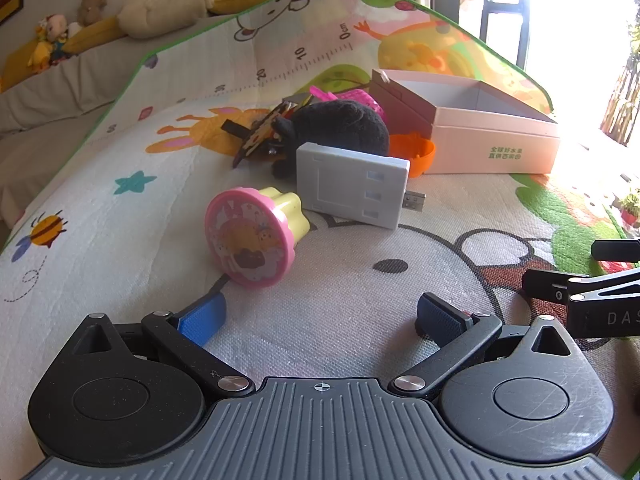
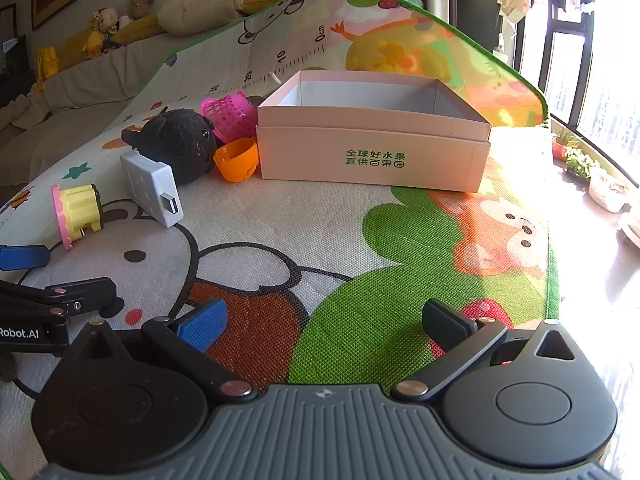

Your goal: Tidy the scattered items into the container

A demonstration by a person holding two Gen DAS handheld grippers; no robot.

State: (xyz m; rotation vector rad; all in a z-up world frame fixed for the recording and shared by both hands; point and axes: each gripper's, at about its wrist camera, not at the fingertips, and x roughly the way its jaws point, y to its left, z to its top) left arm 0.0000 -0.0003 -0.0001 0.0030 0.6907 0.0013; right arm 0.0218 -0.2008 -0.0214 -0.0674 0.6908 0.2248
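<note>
You are holding both the left gripper (image 1: 320,316) and right gripper (image 2: 324,320) spread wide and empty, starting the tidying. The pink-topped toy (image 1: 252,236) is lying nearest on the mat (image 1: 360,300), left of the empty box (image 2: 374,152); the next move is probably closing on it.

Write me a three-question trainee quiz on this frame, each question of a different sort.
1. True or false: the left claw is shut on the pink-and-yellow toy.
2. Multiple choice: what lies against the black plush? A) the white USB block B) a spoon C) a book
3. Fill in: the pink box sits on the play mat, and its inside looks ____.

Key: 1 false, both the left and right claw are open and hold nothing; 2 A; 3 empty.
</note>
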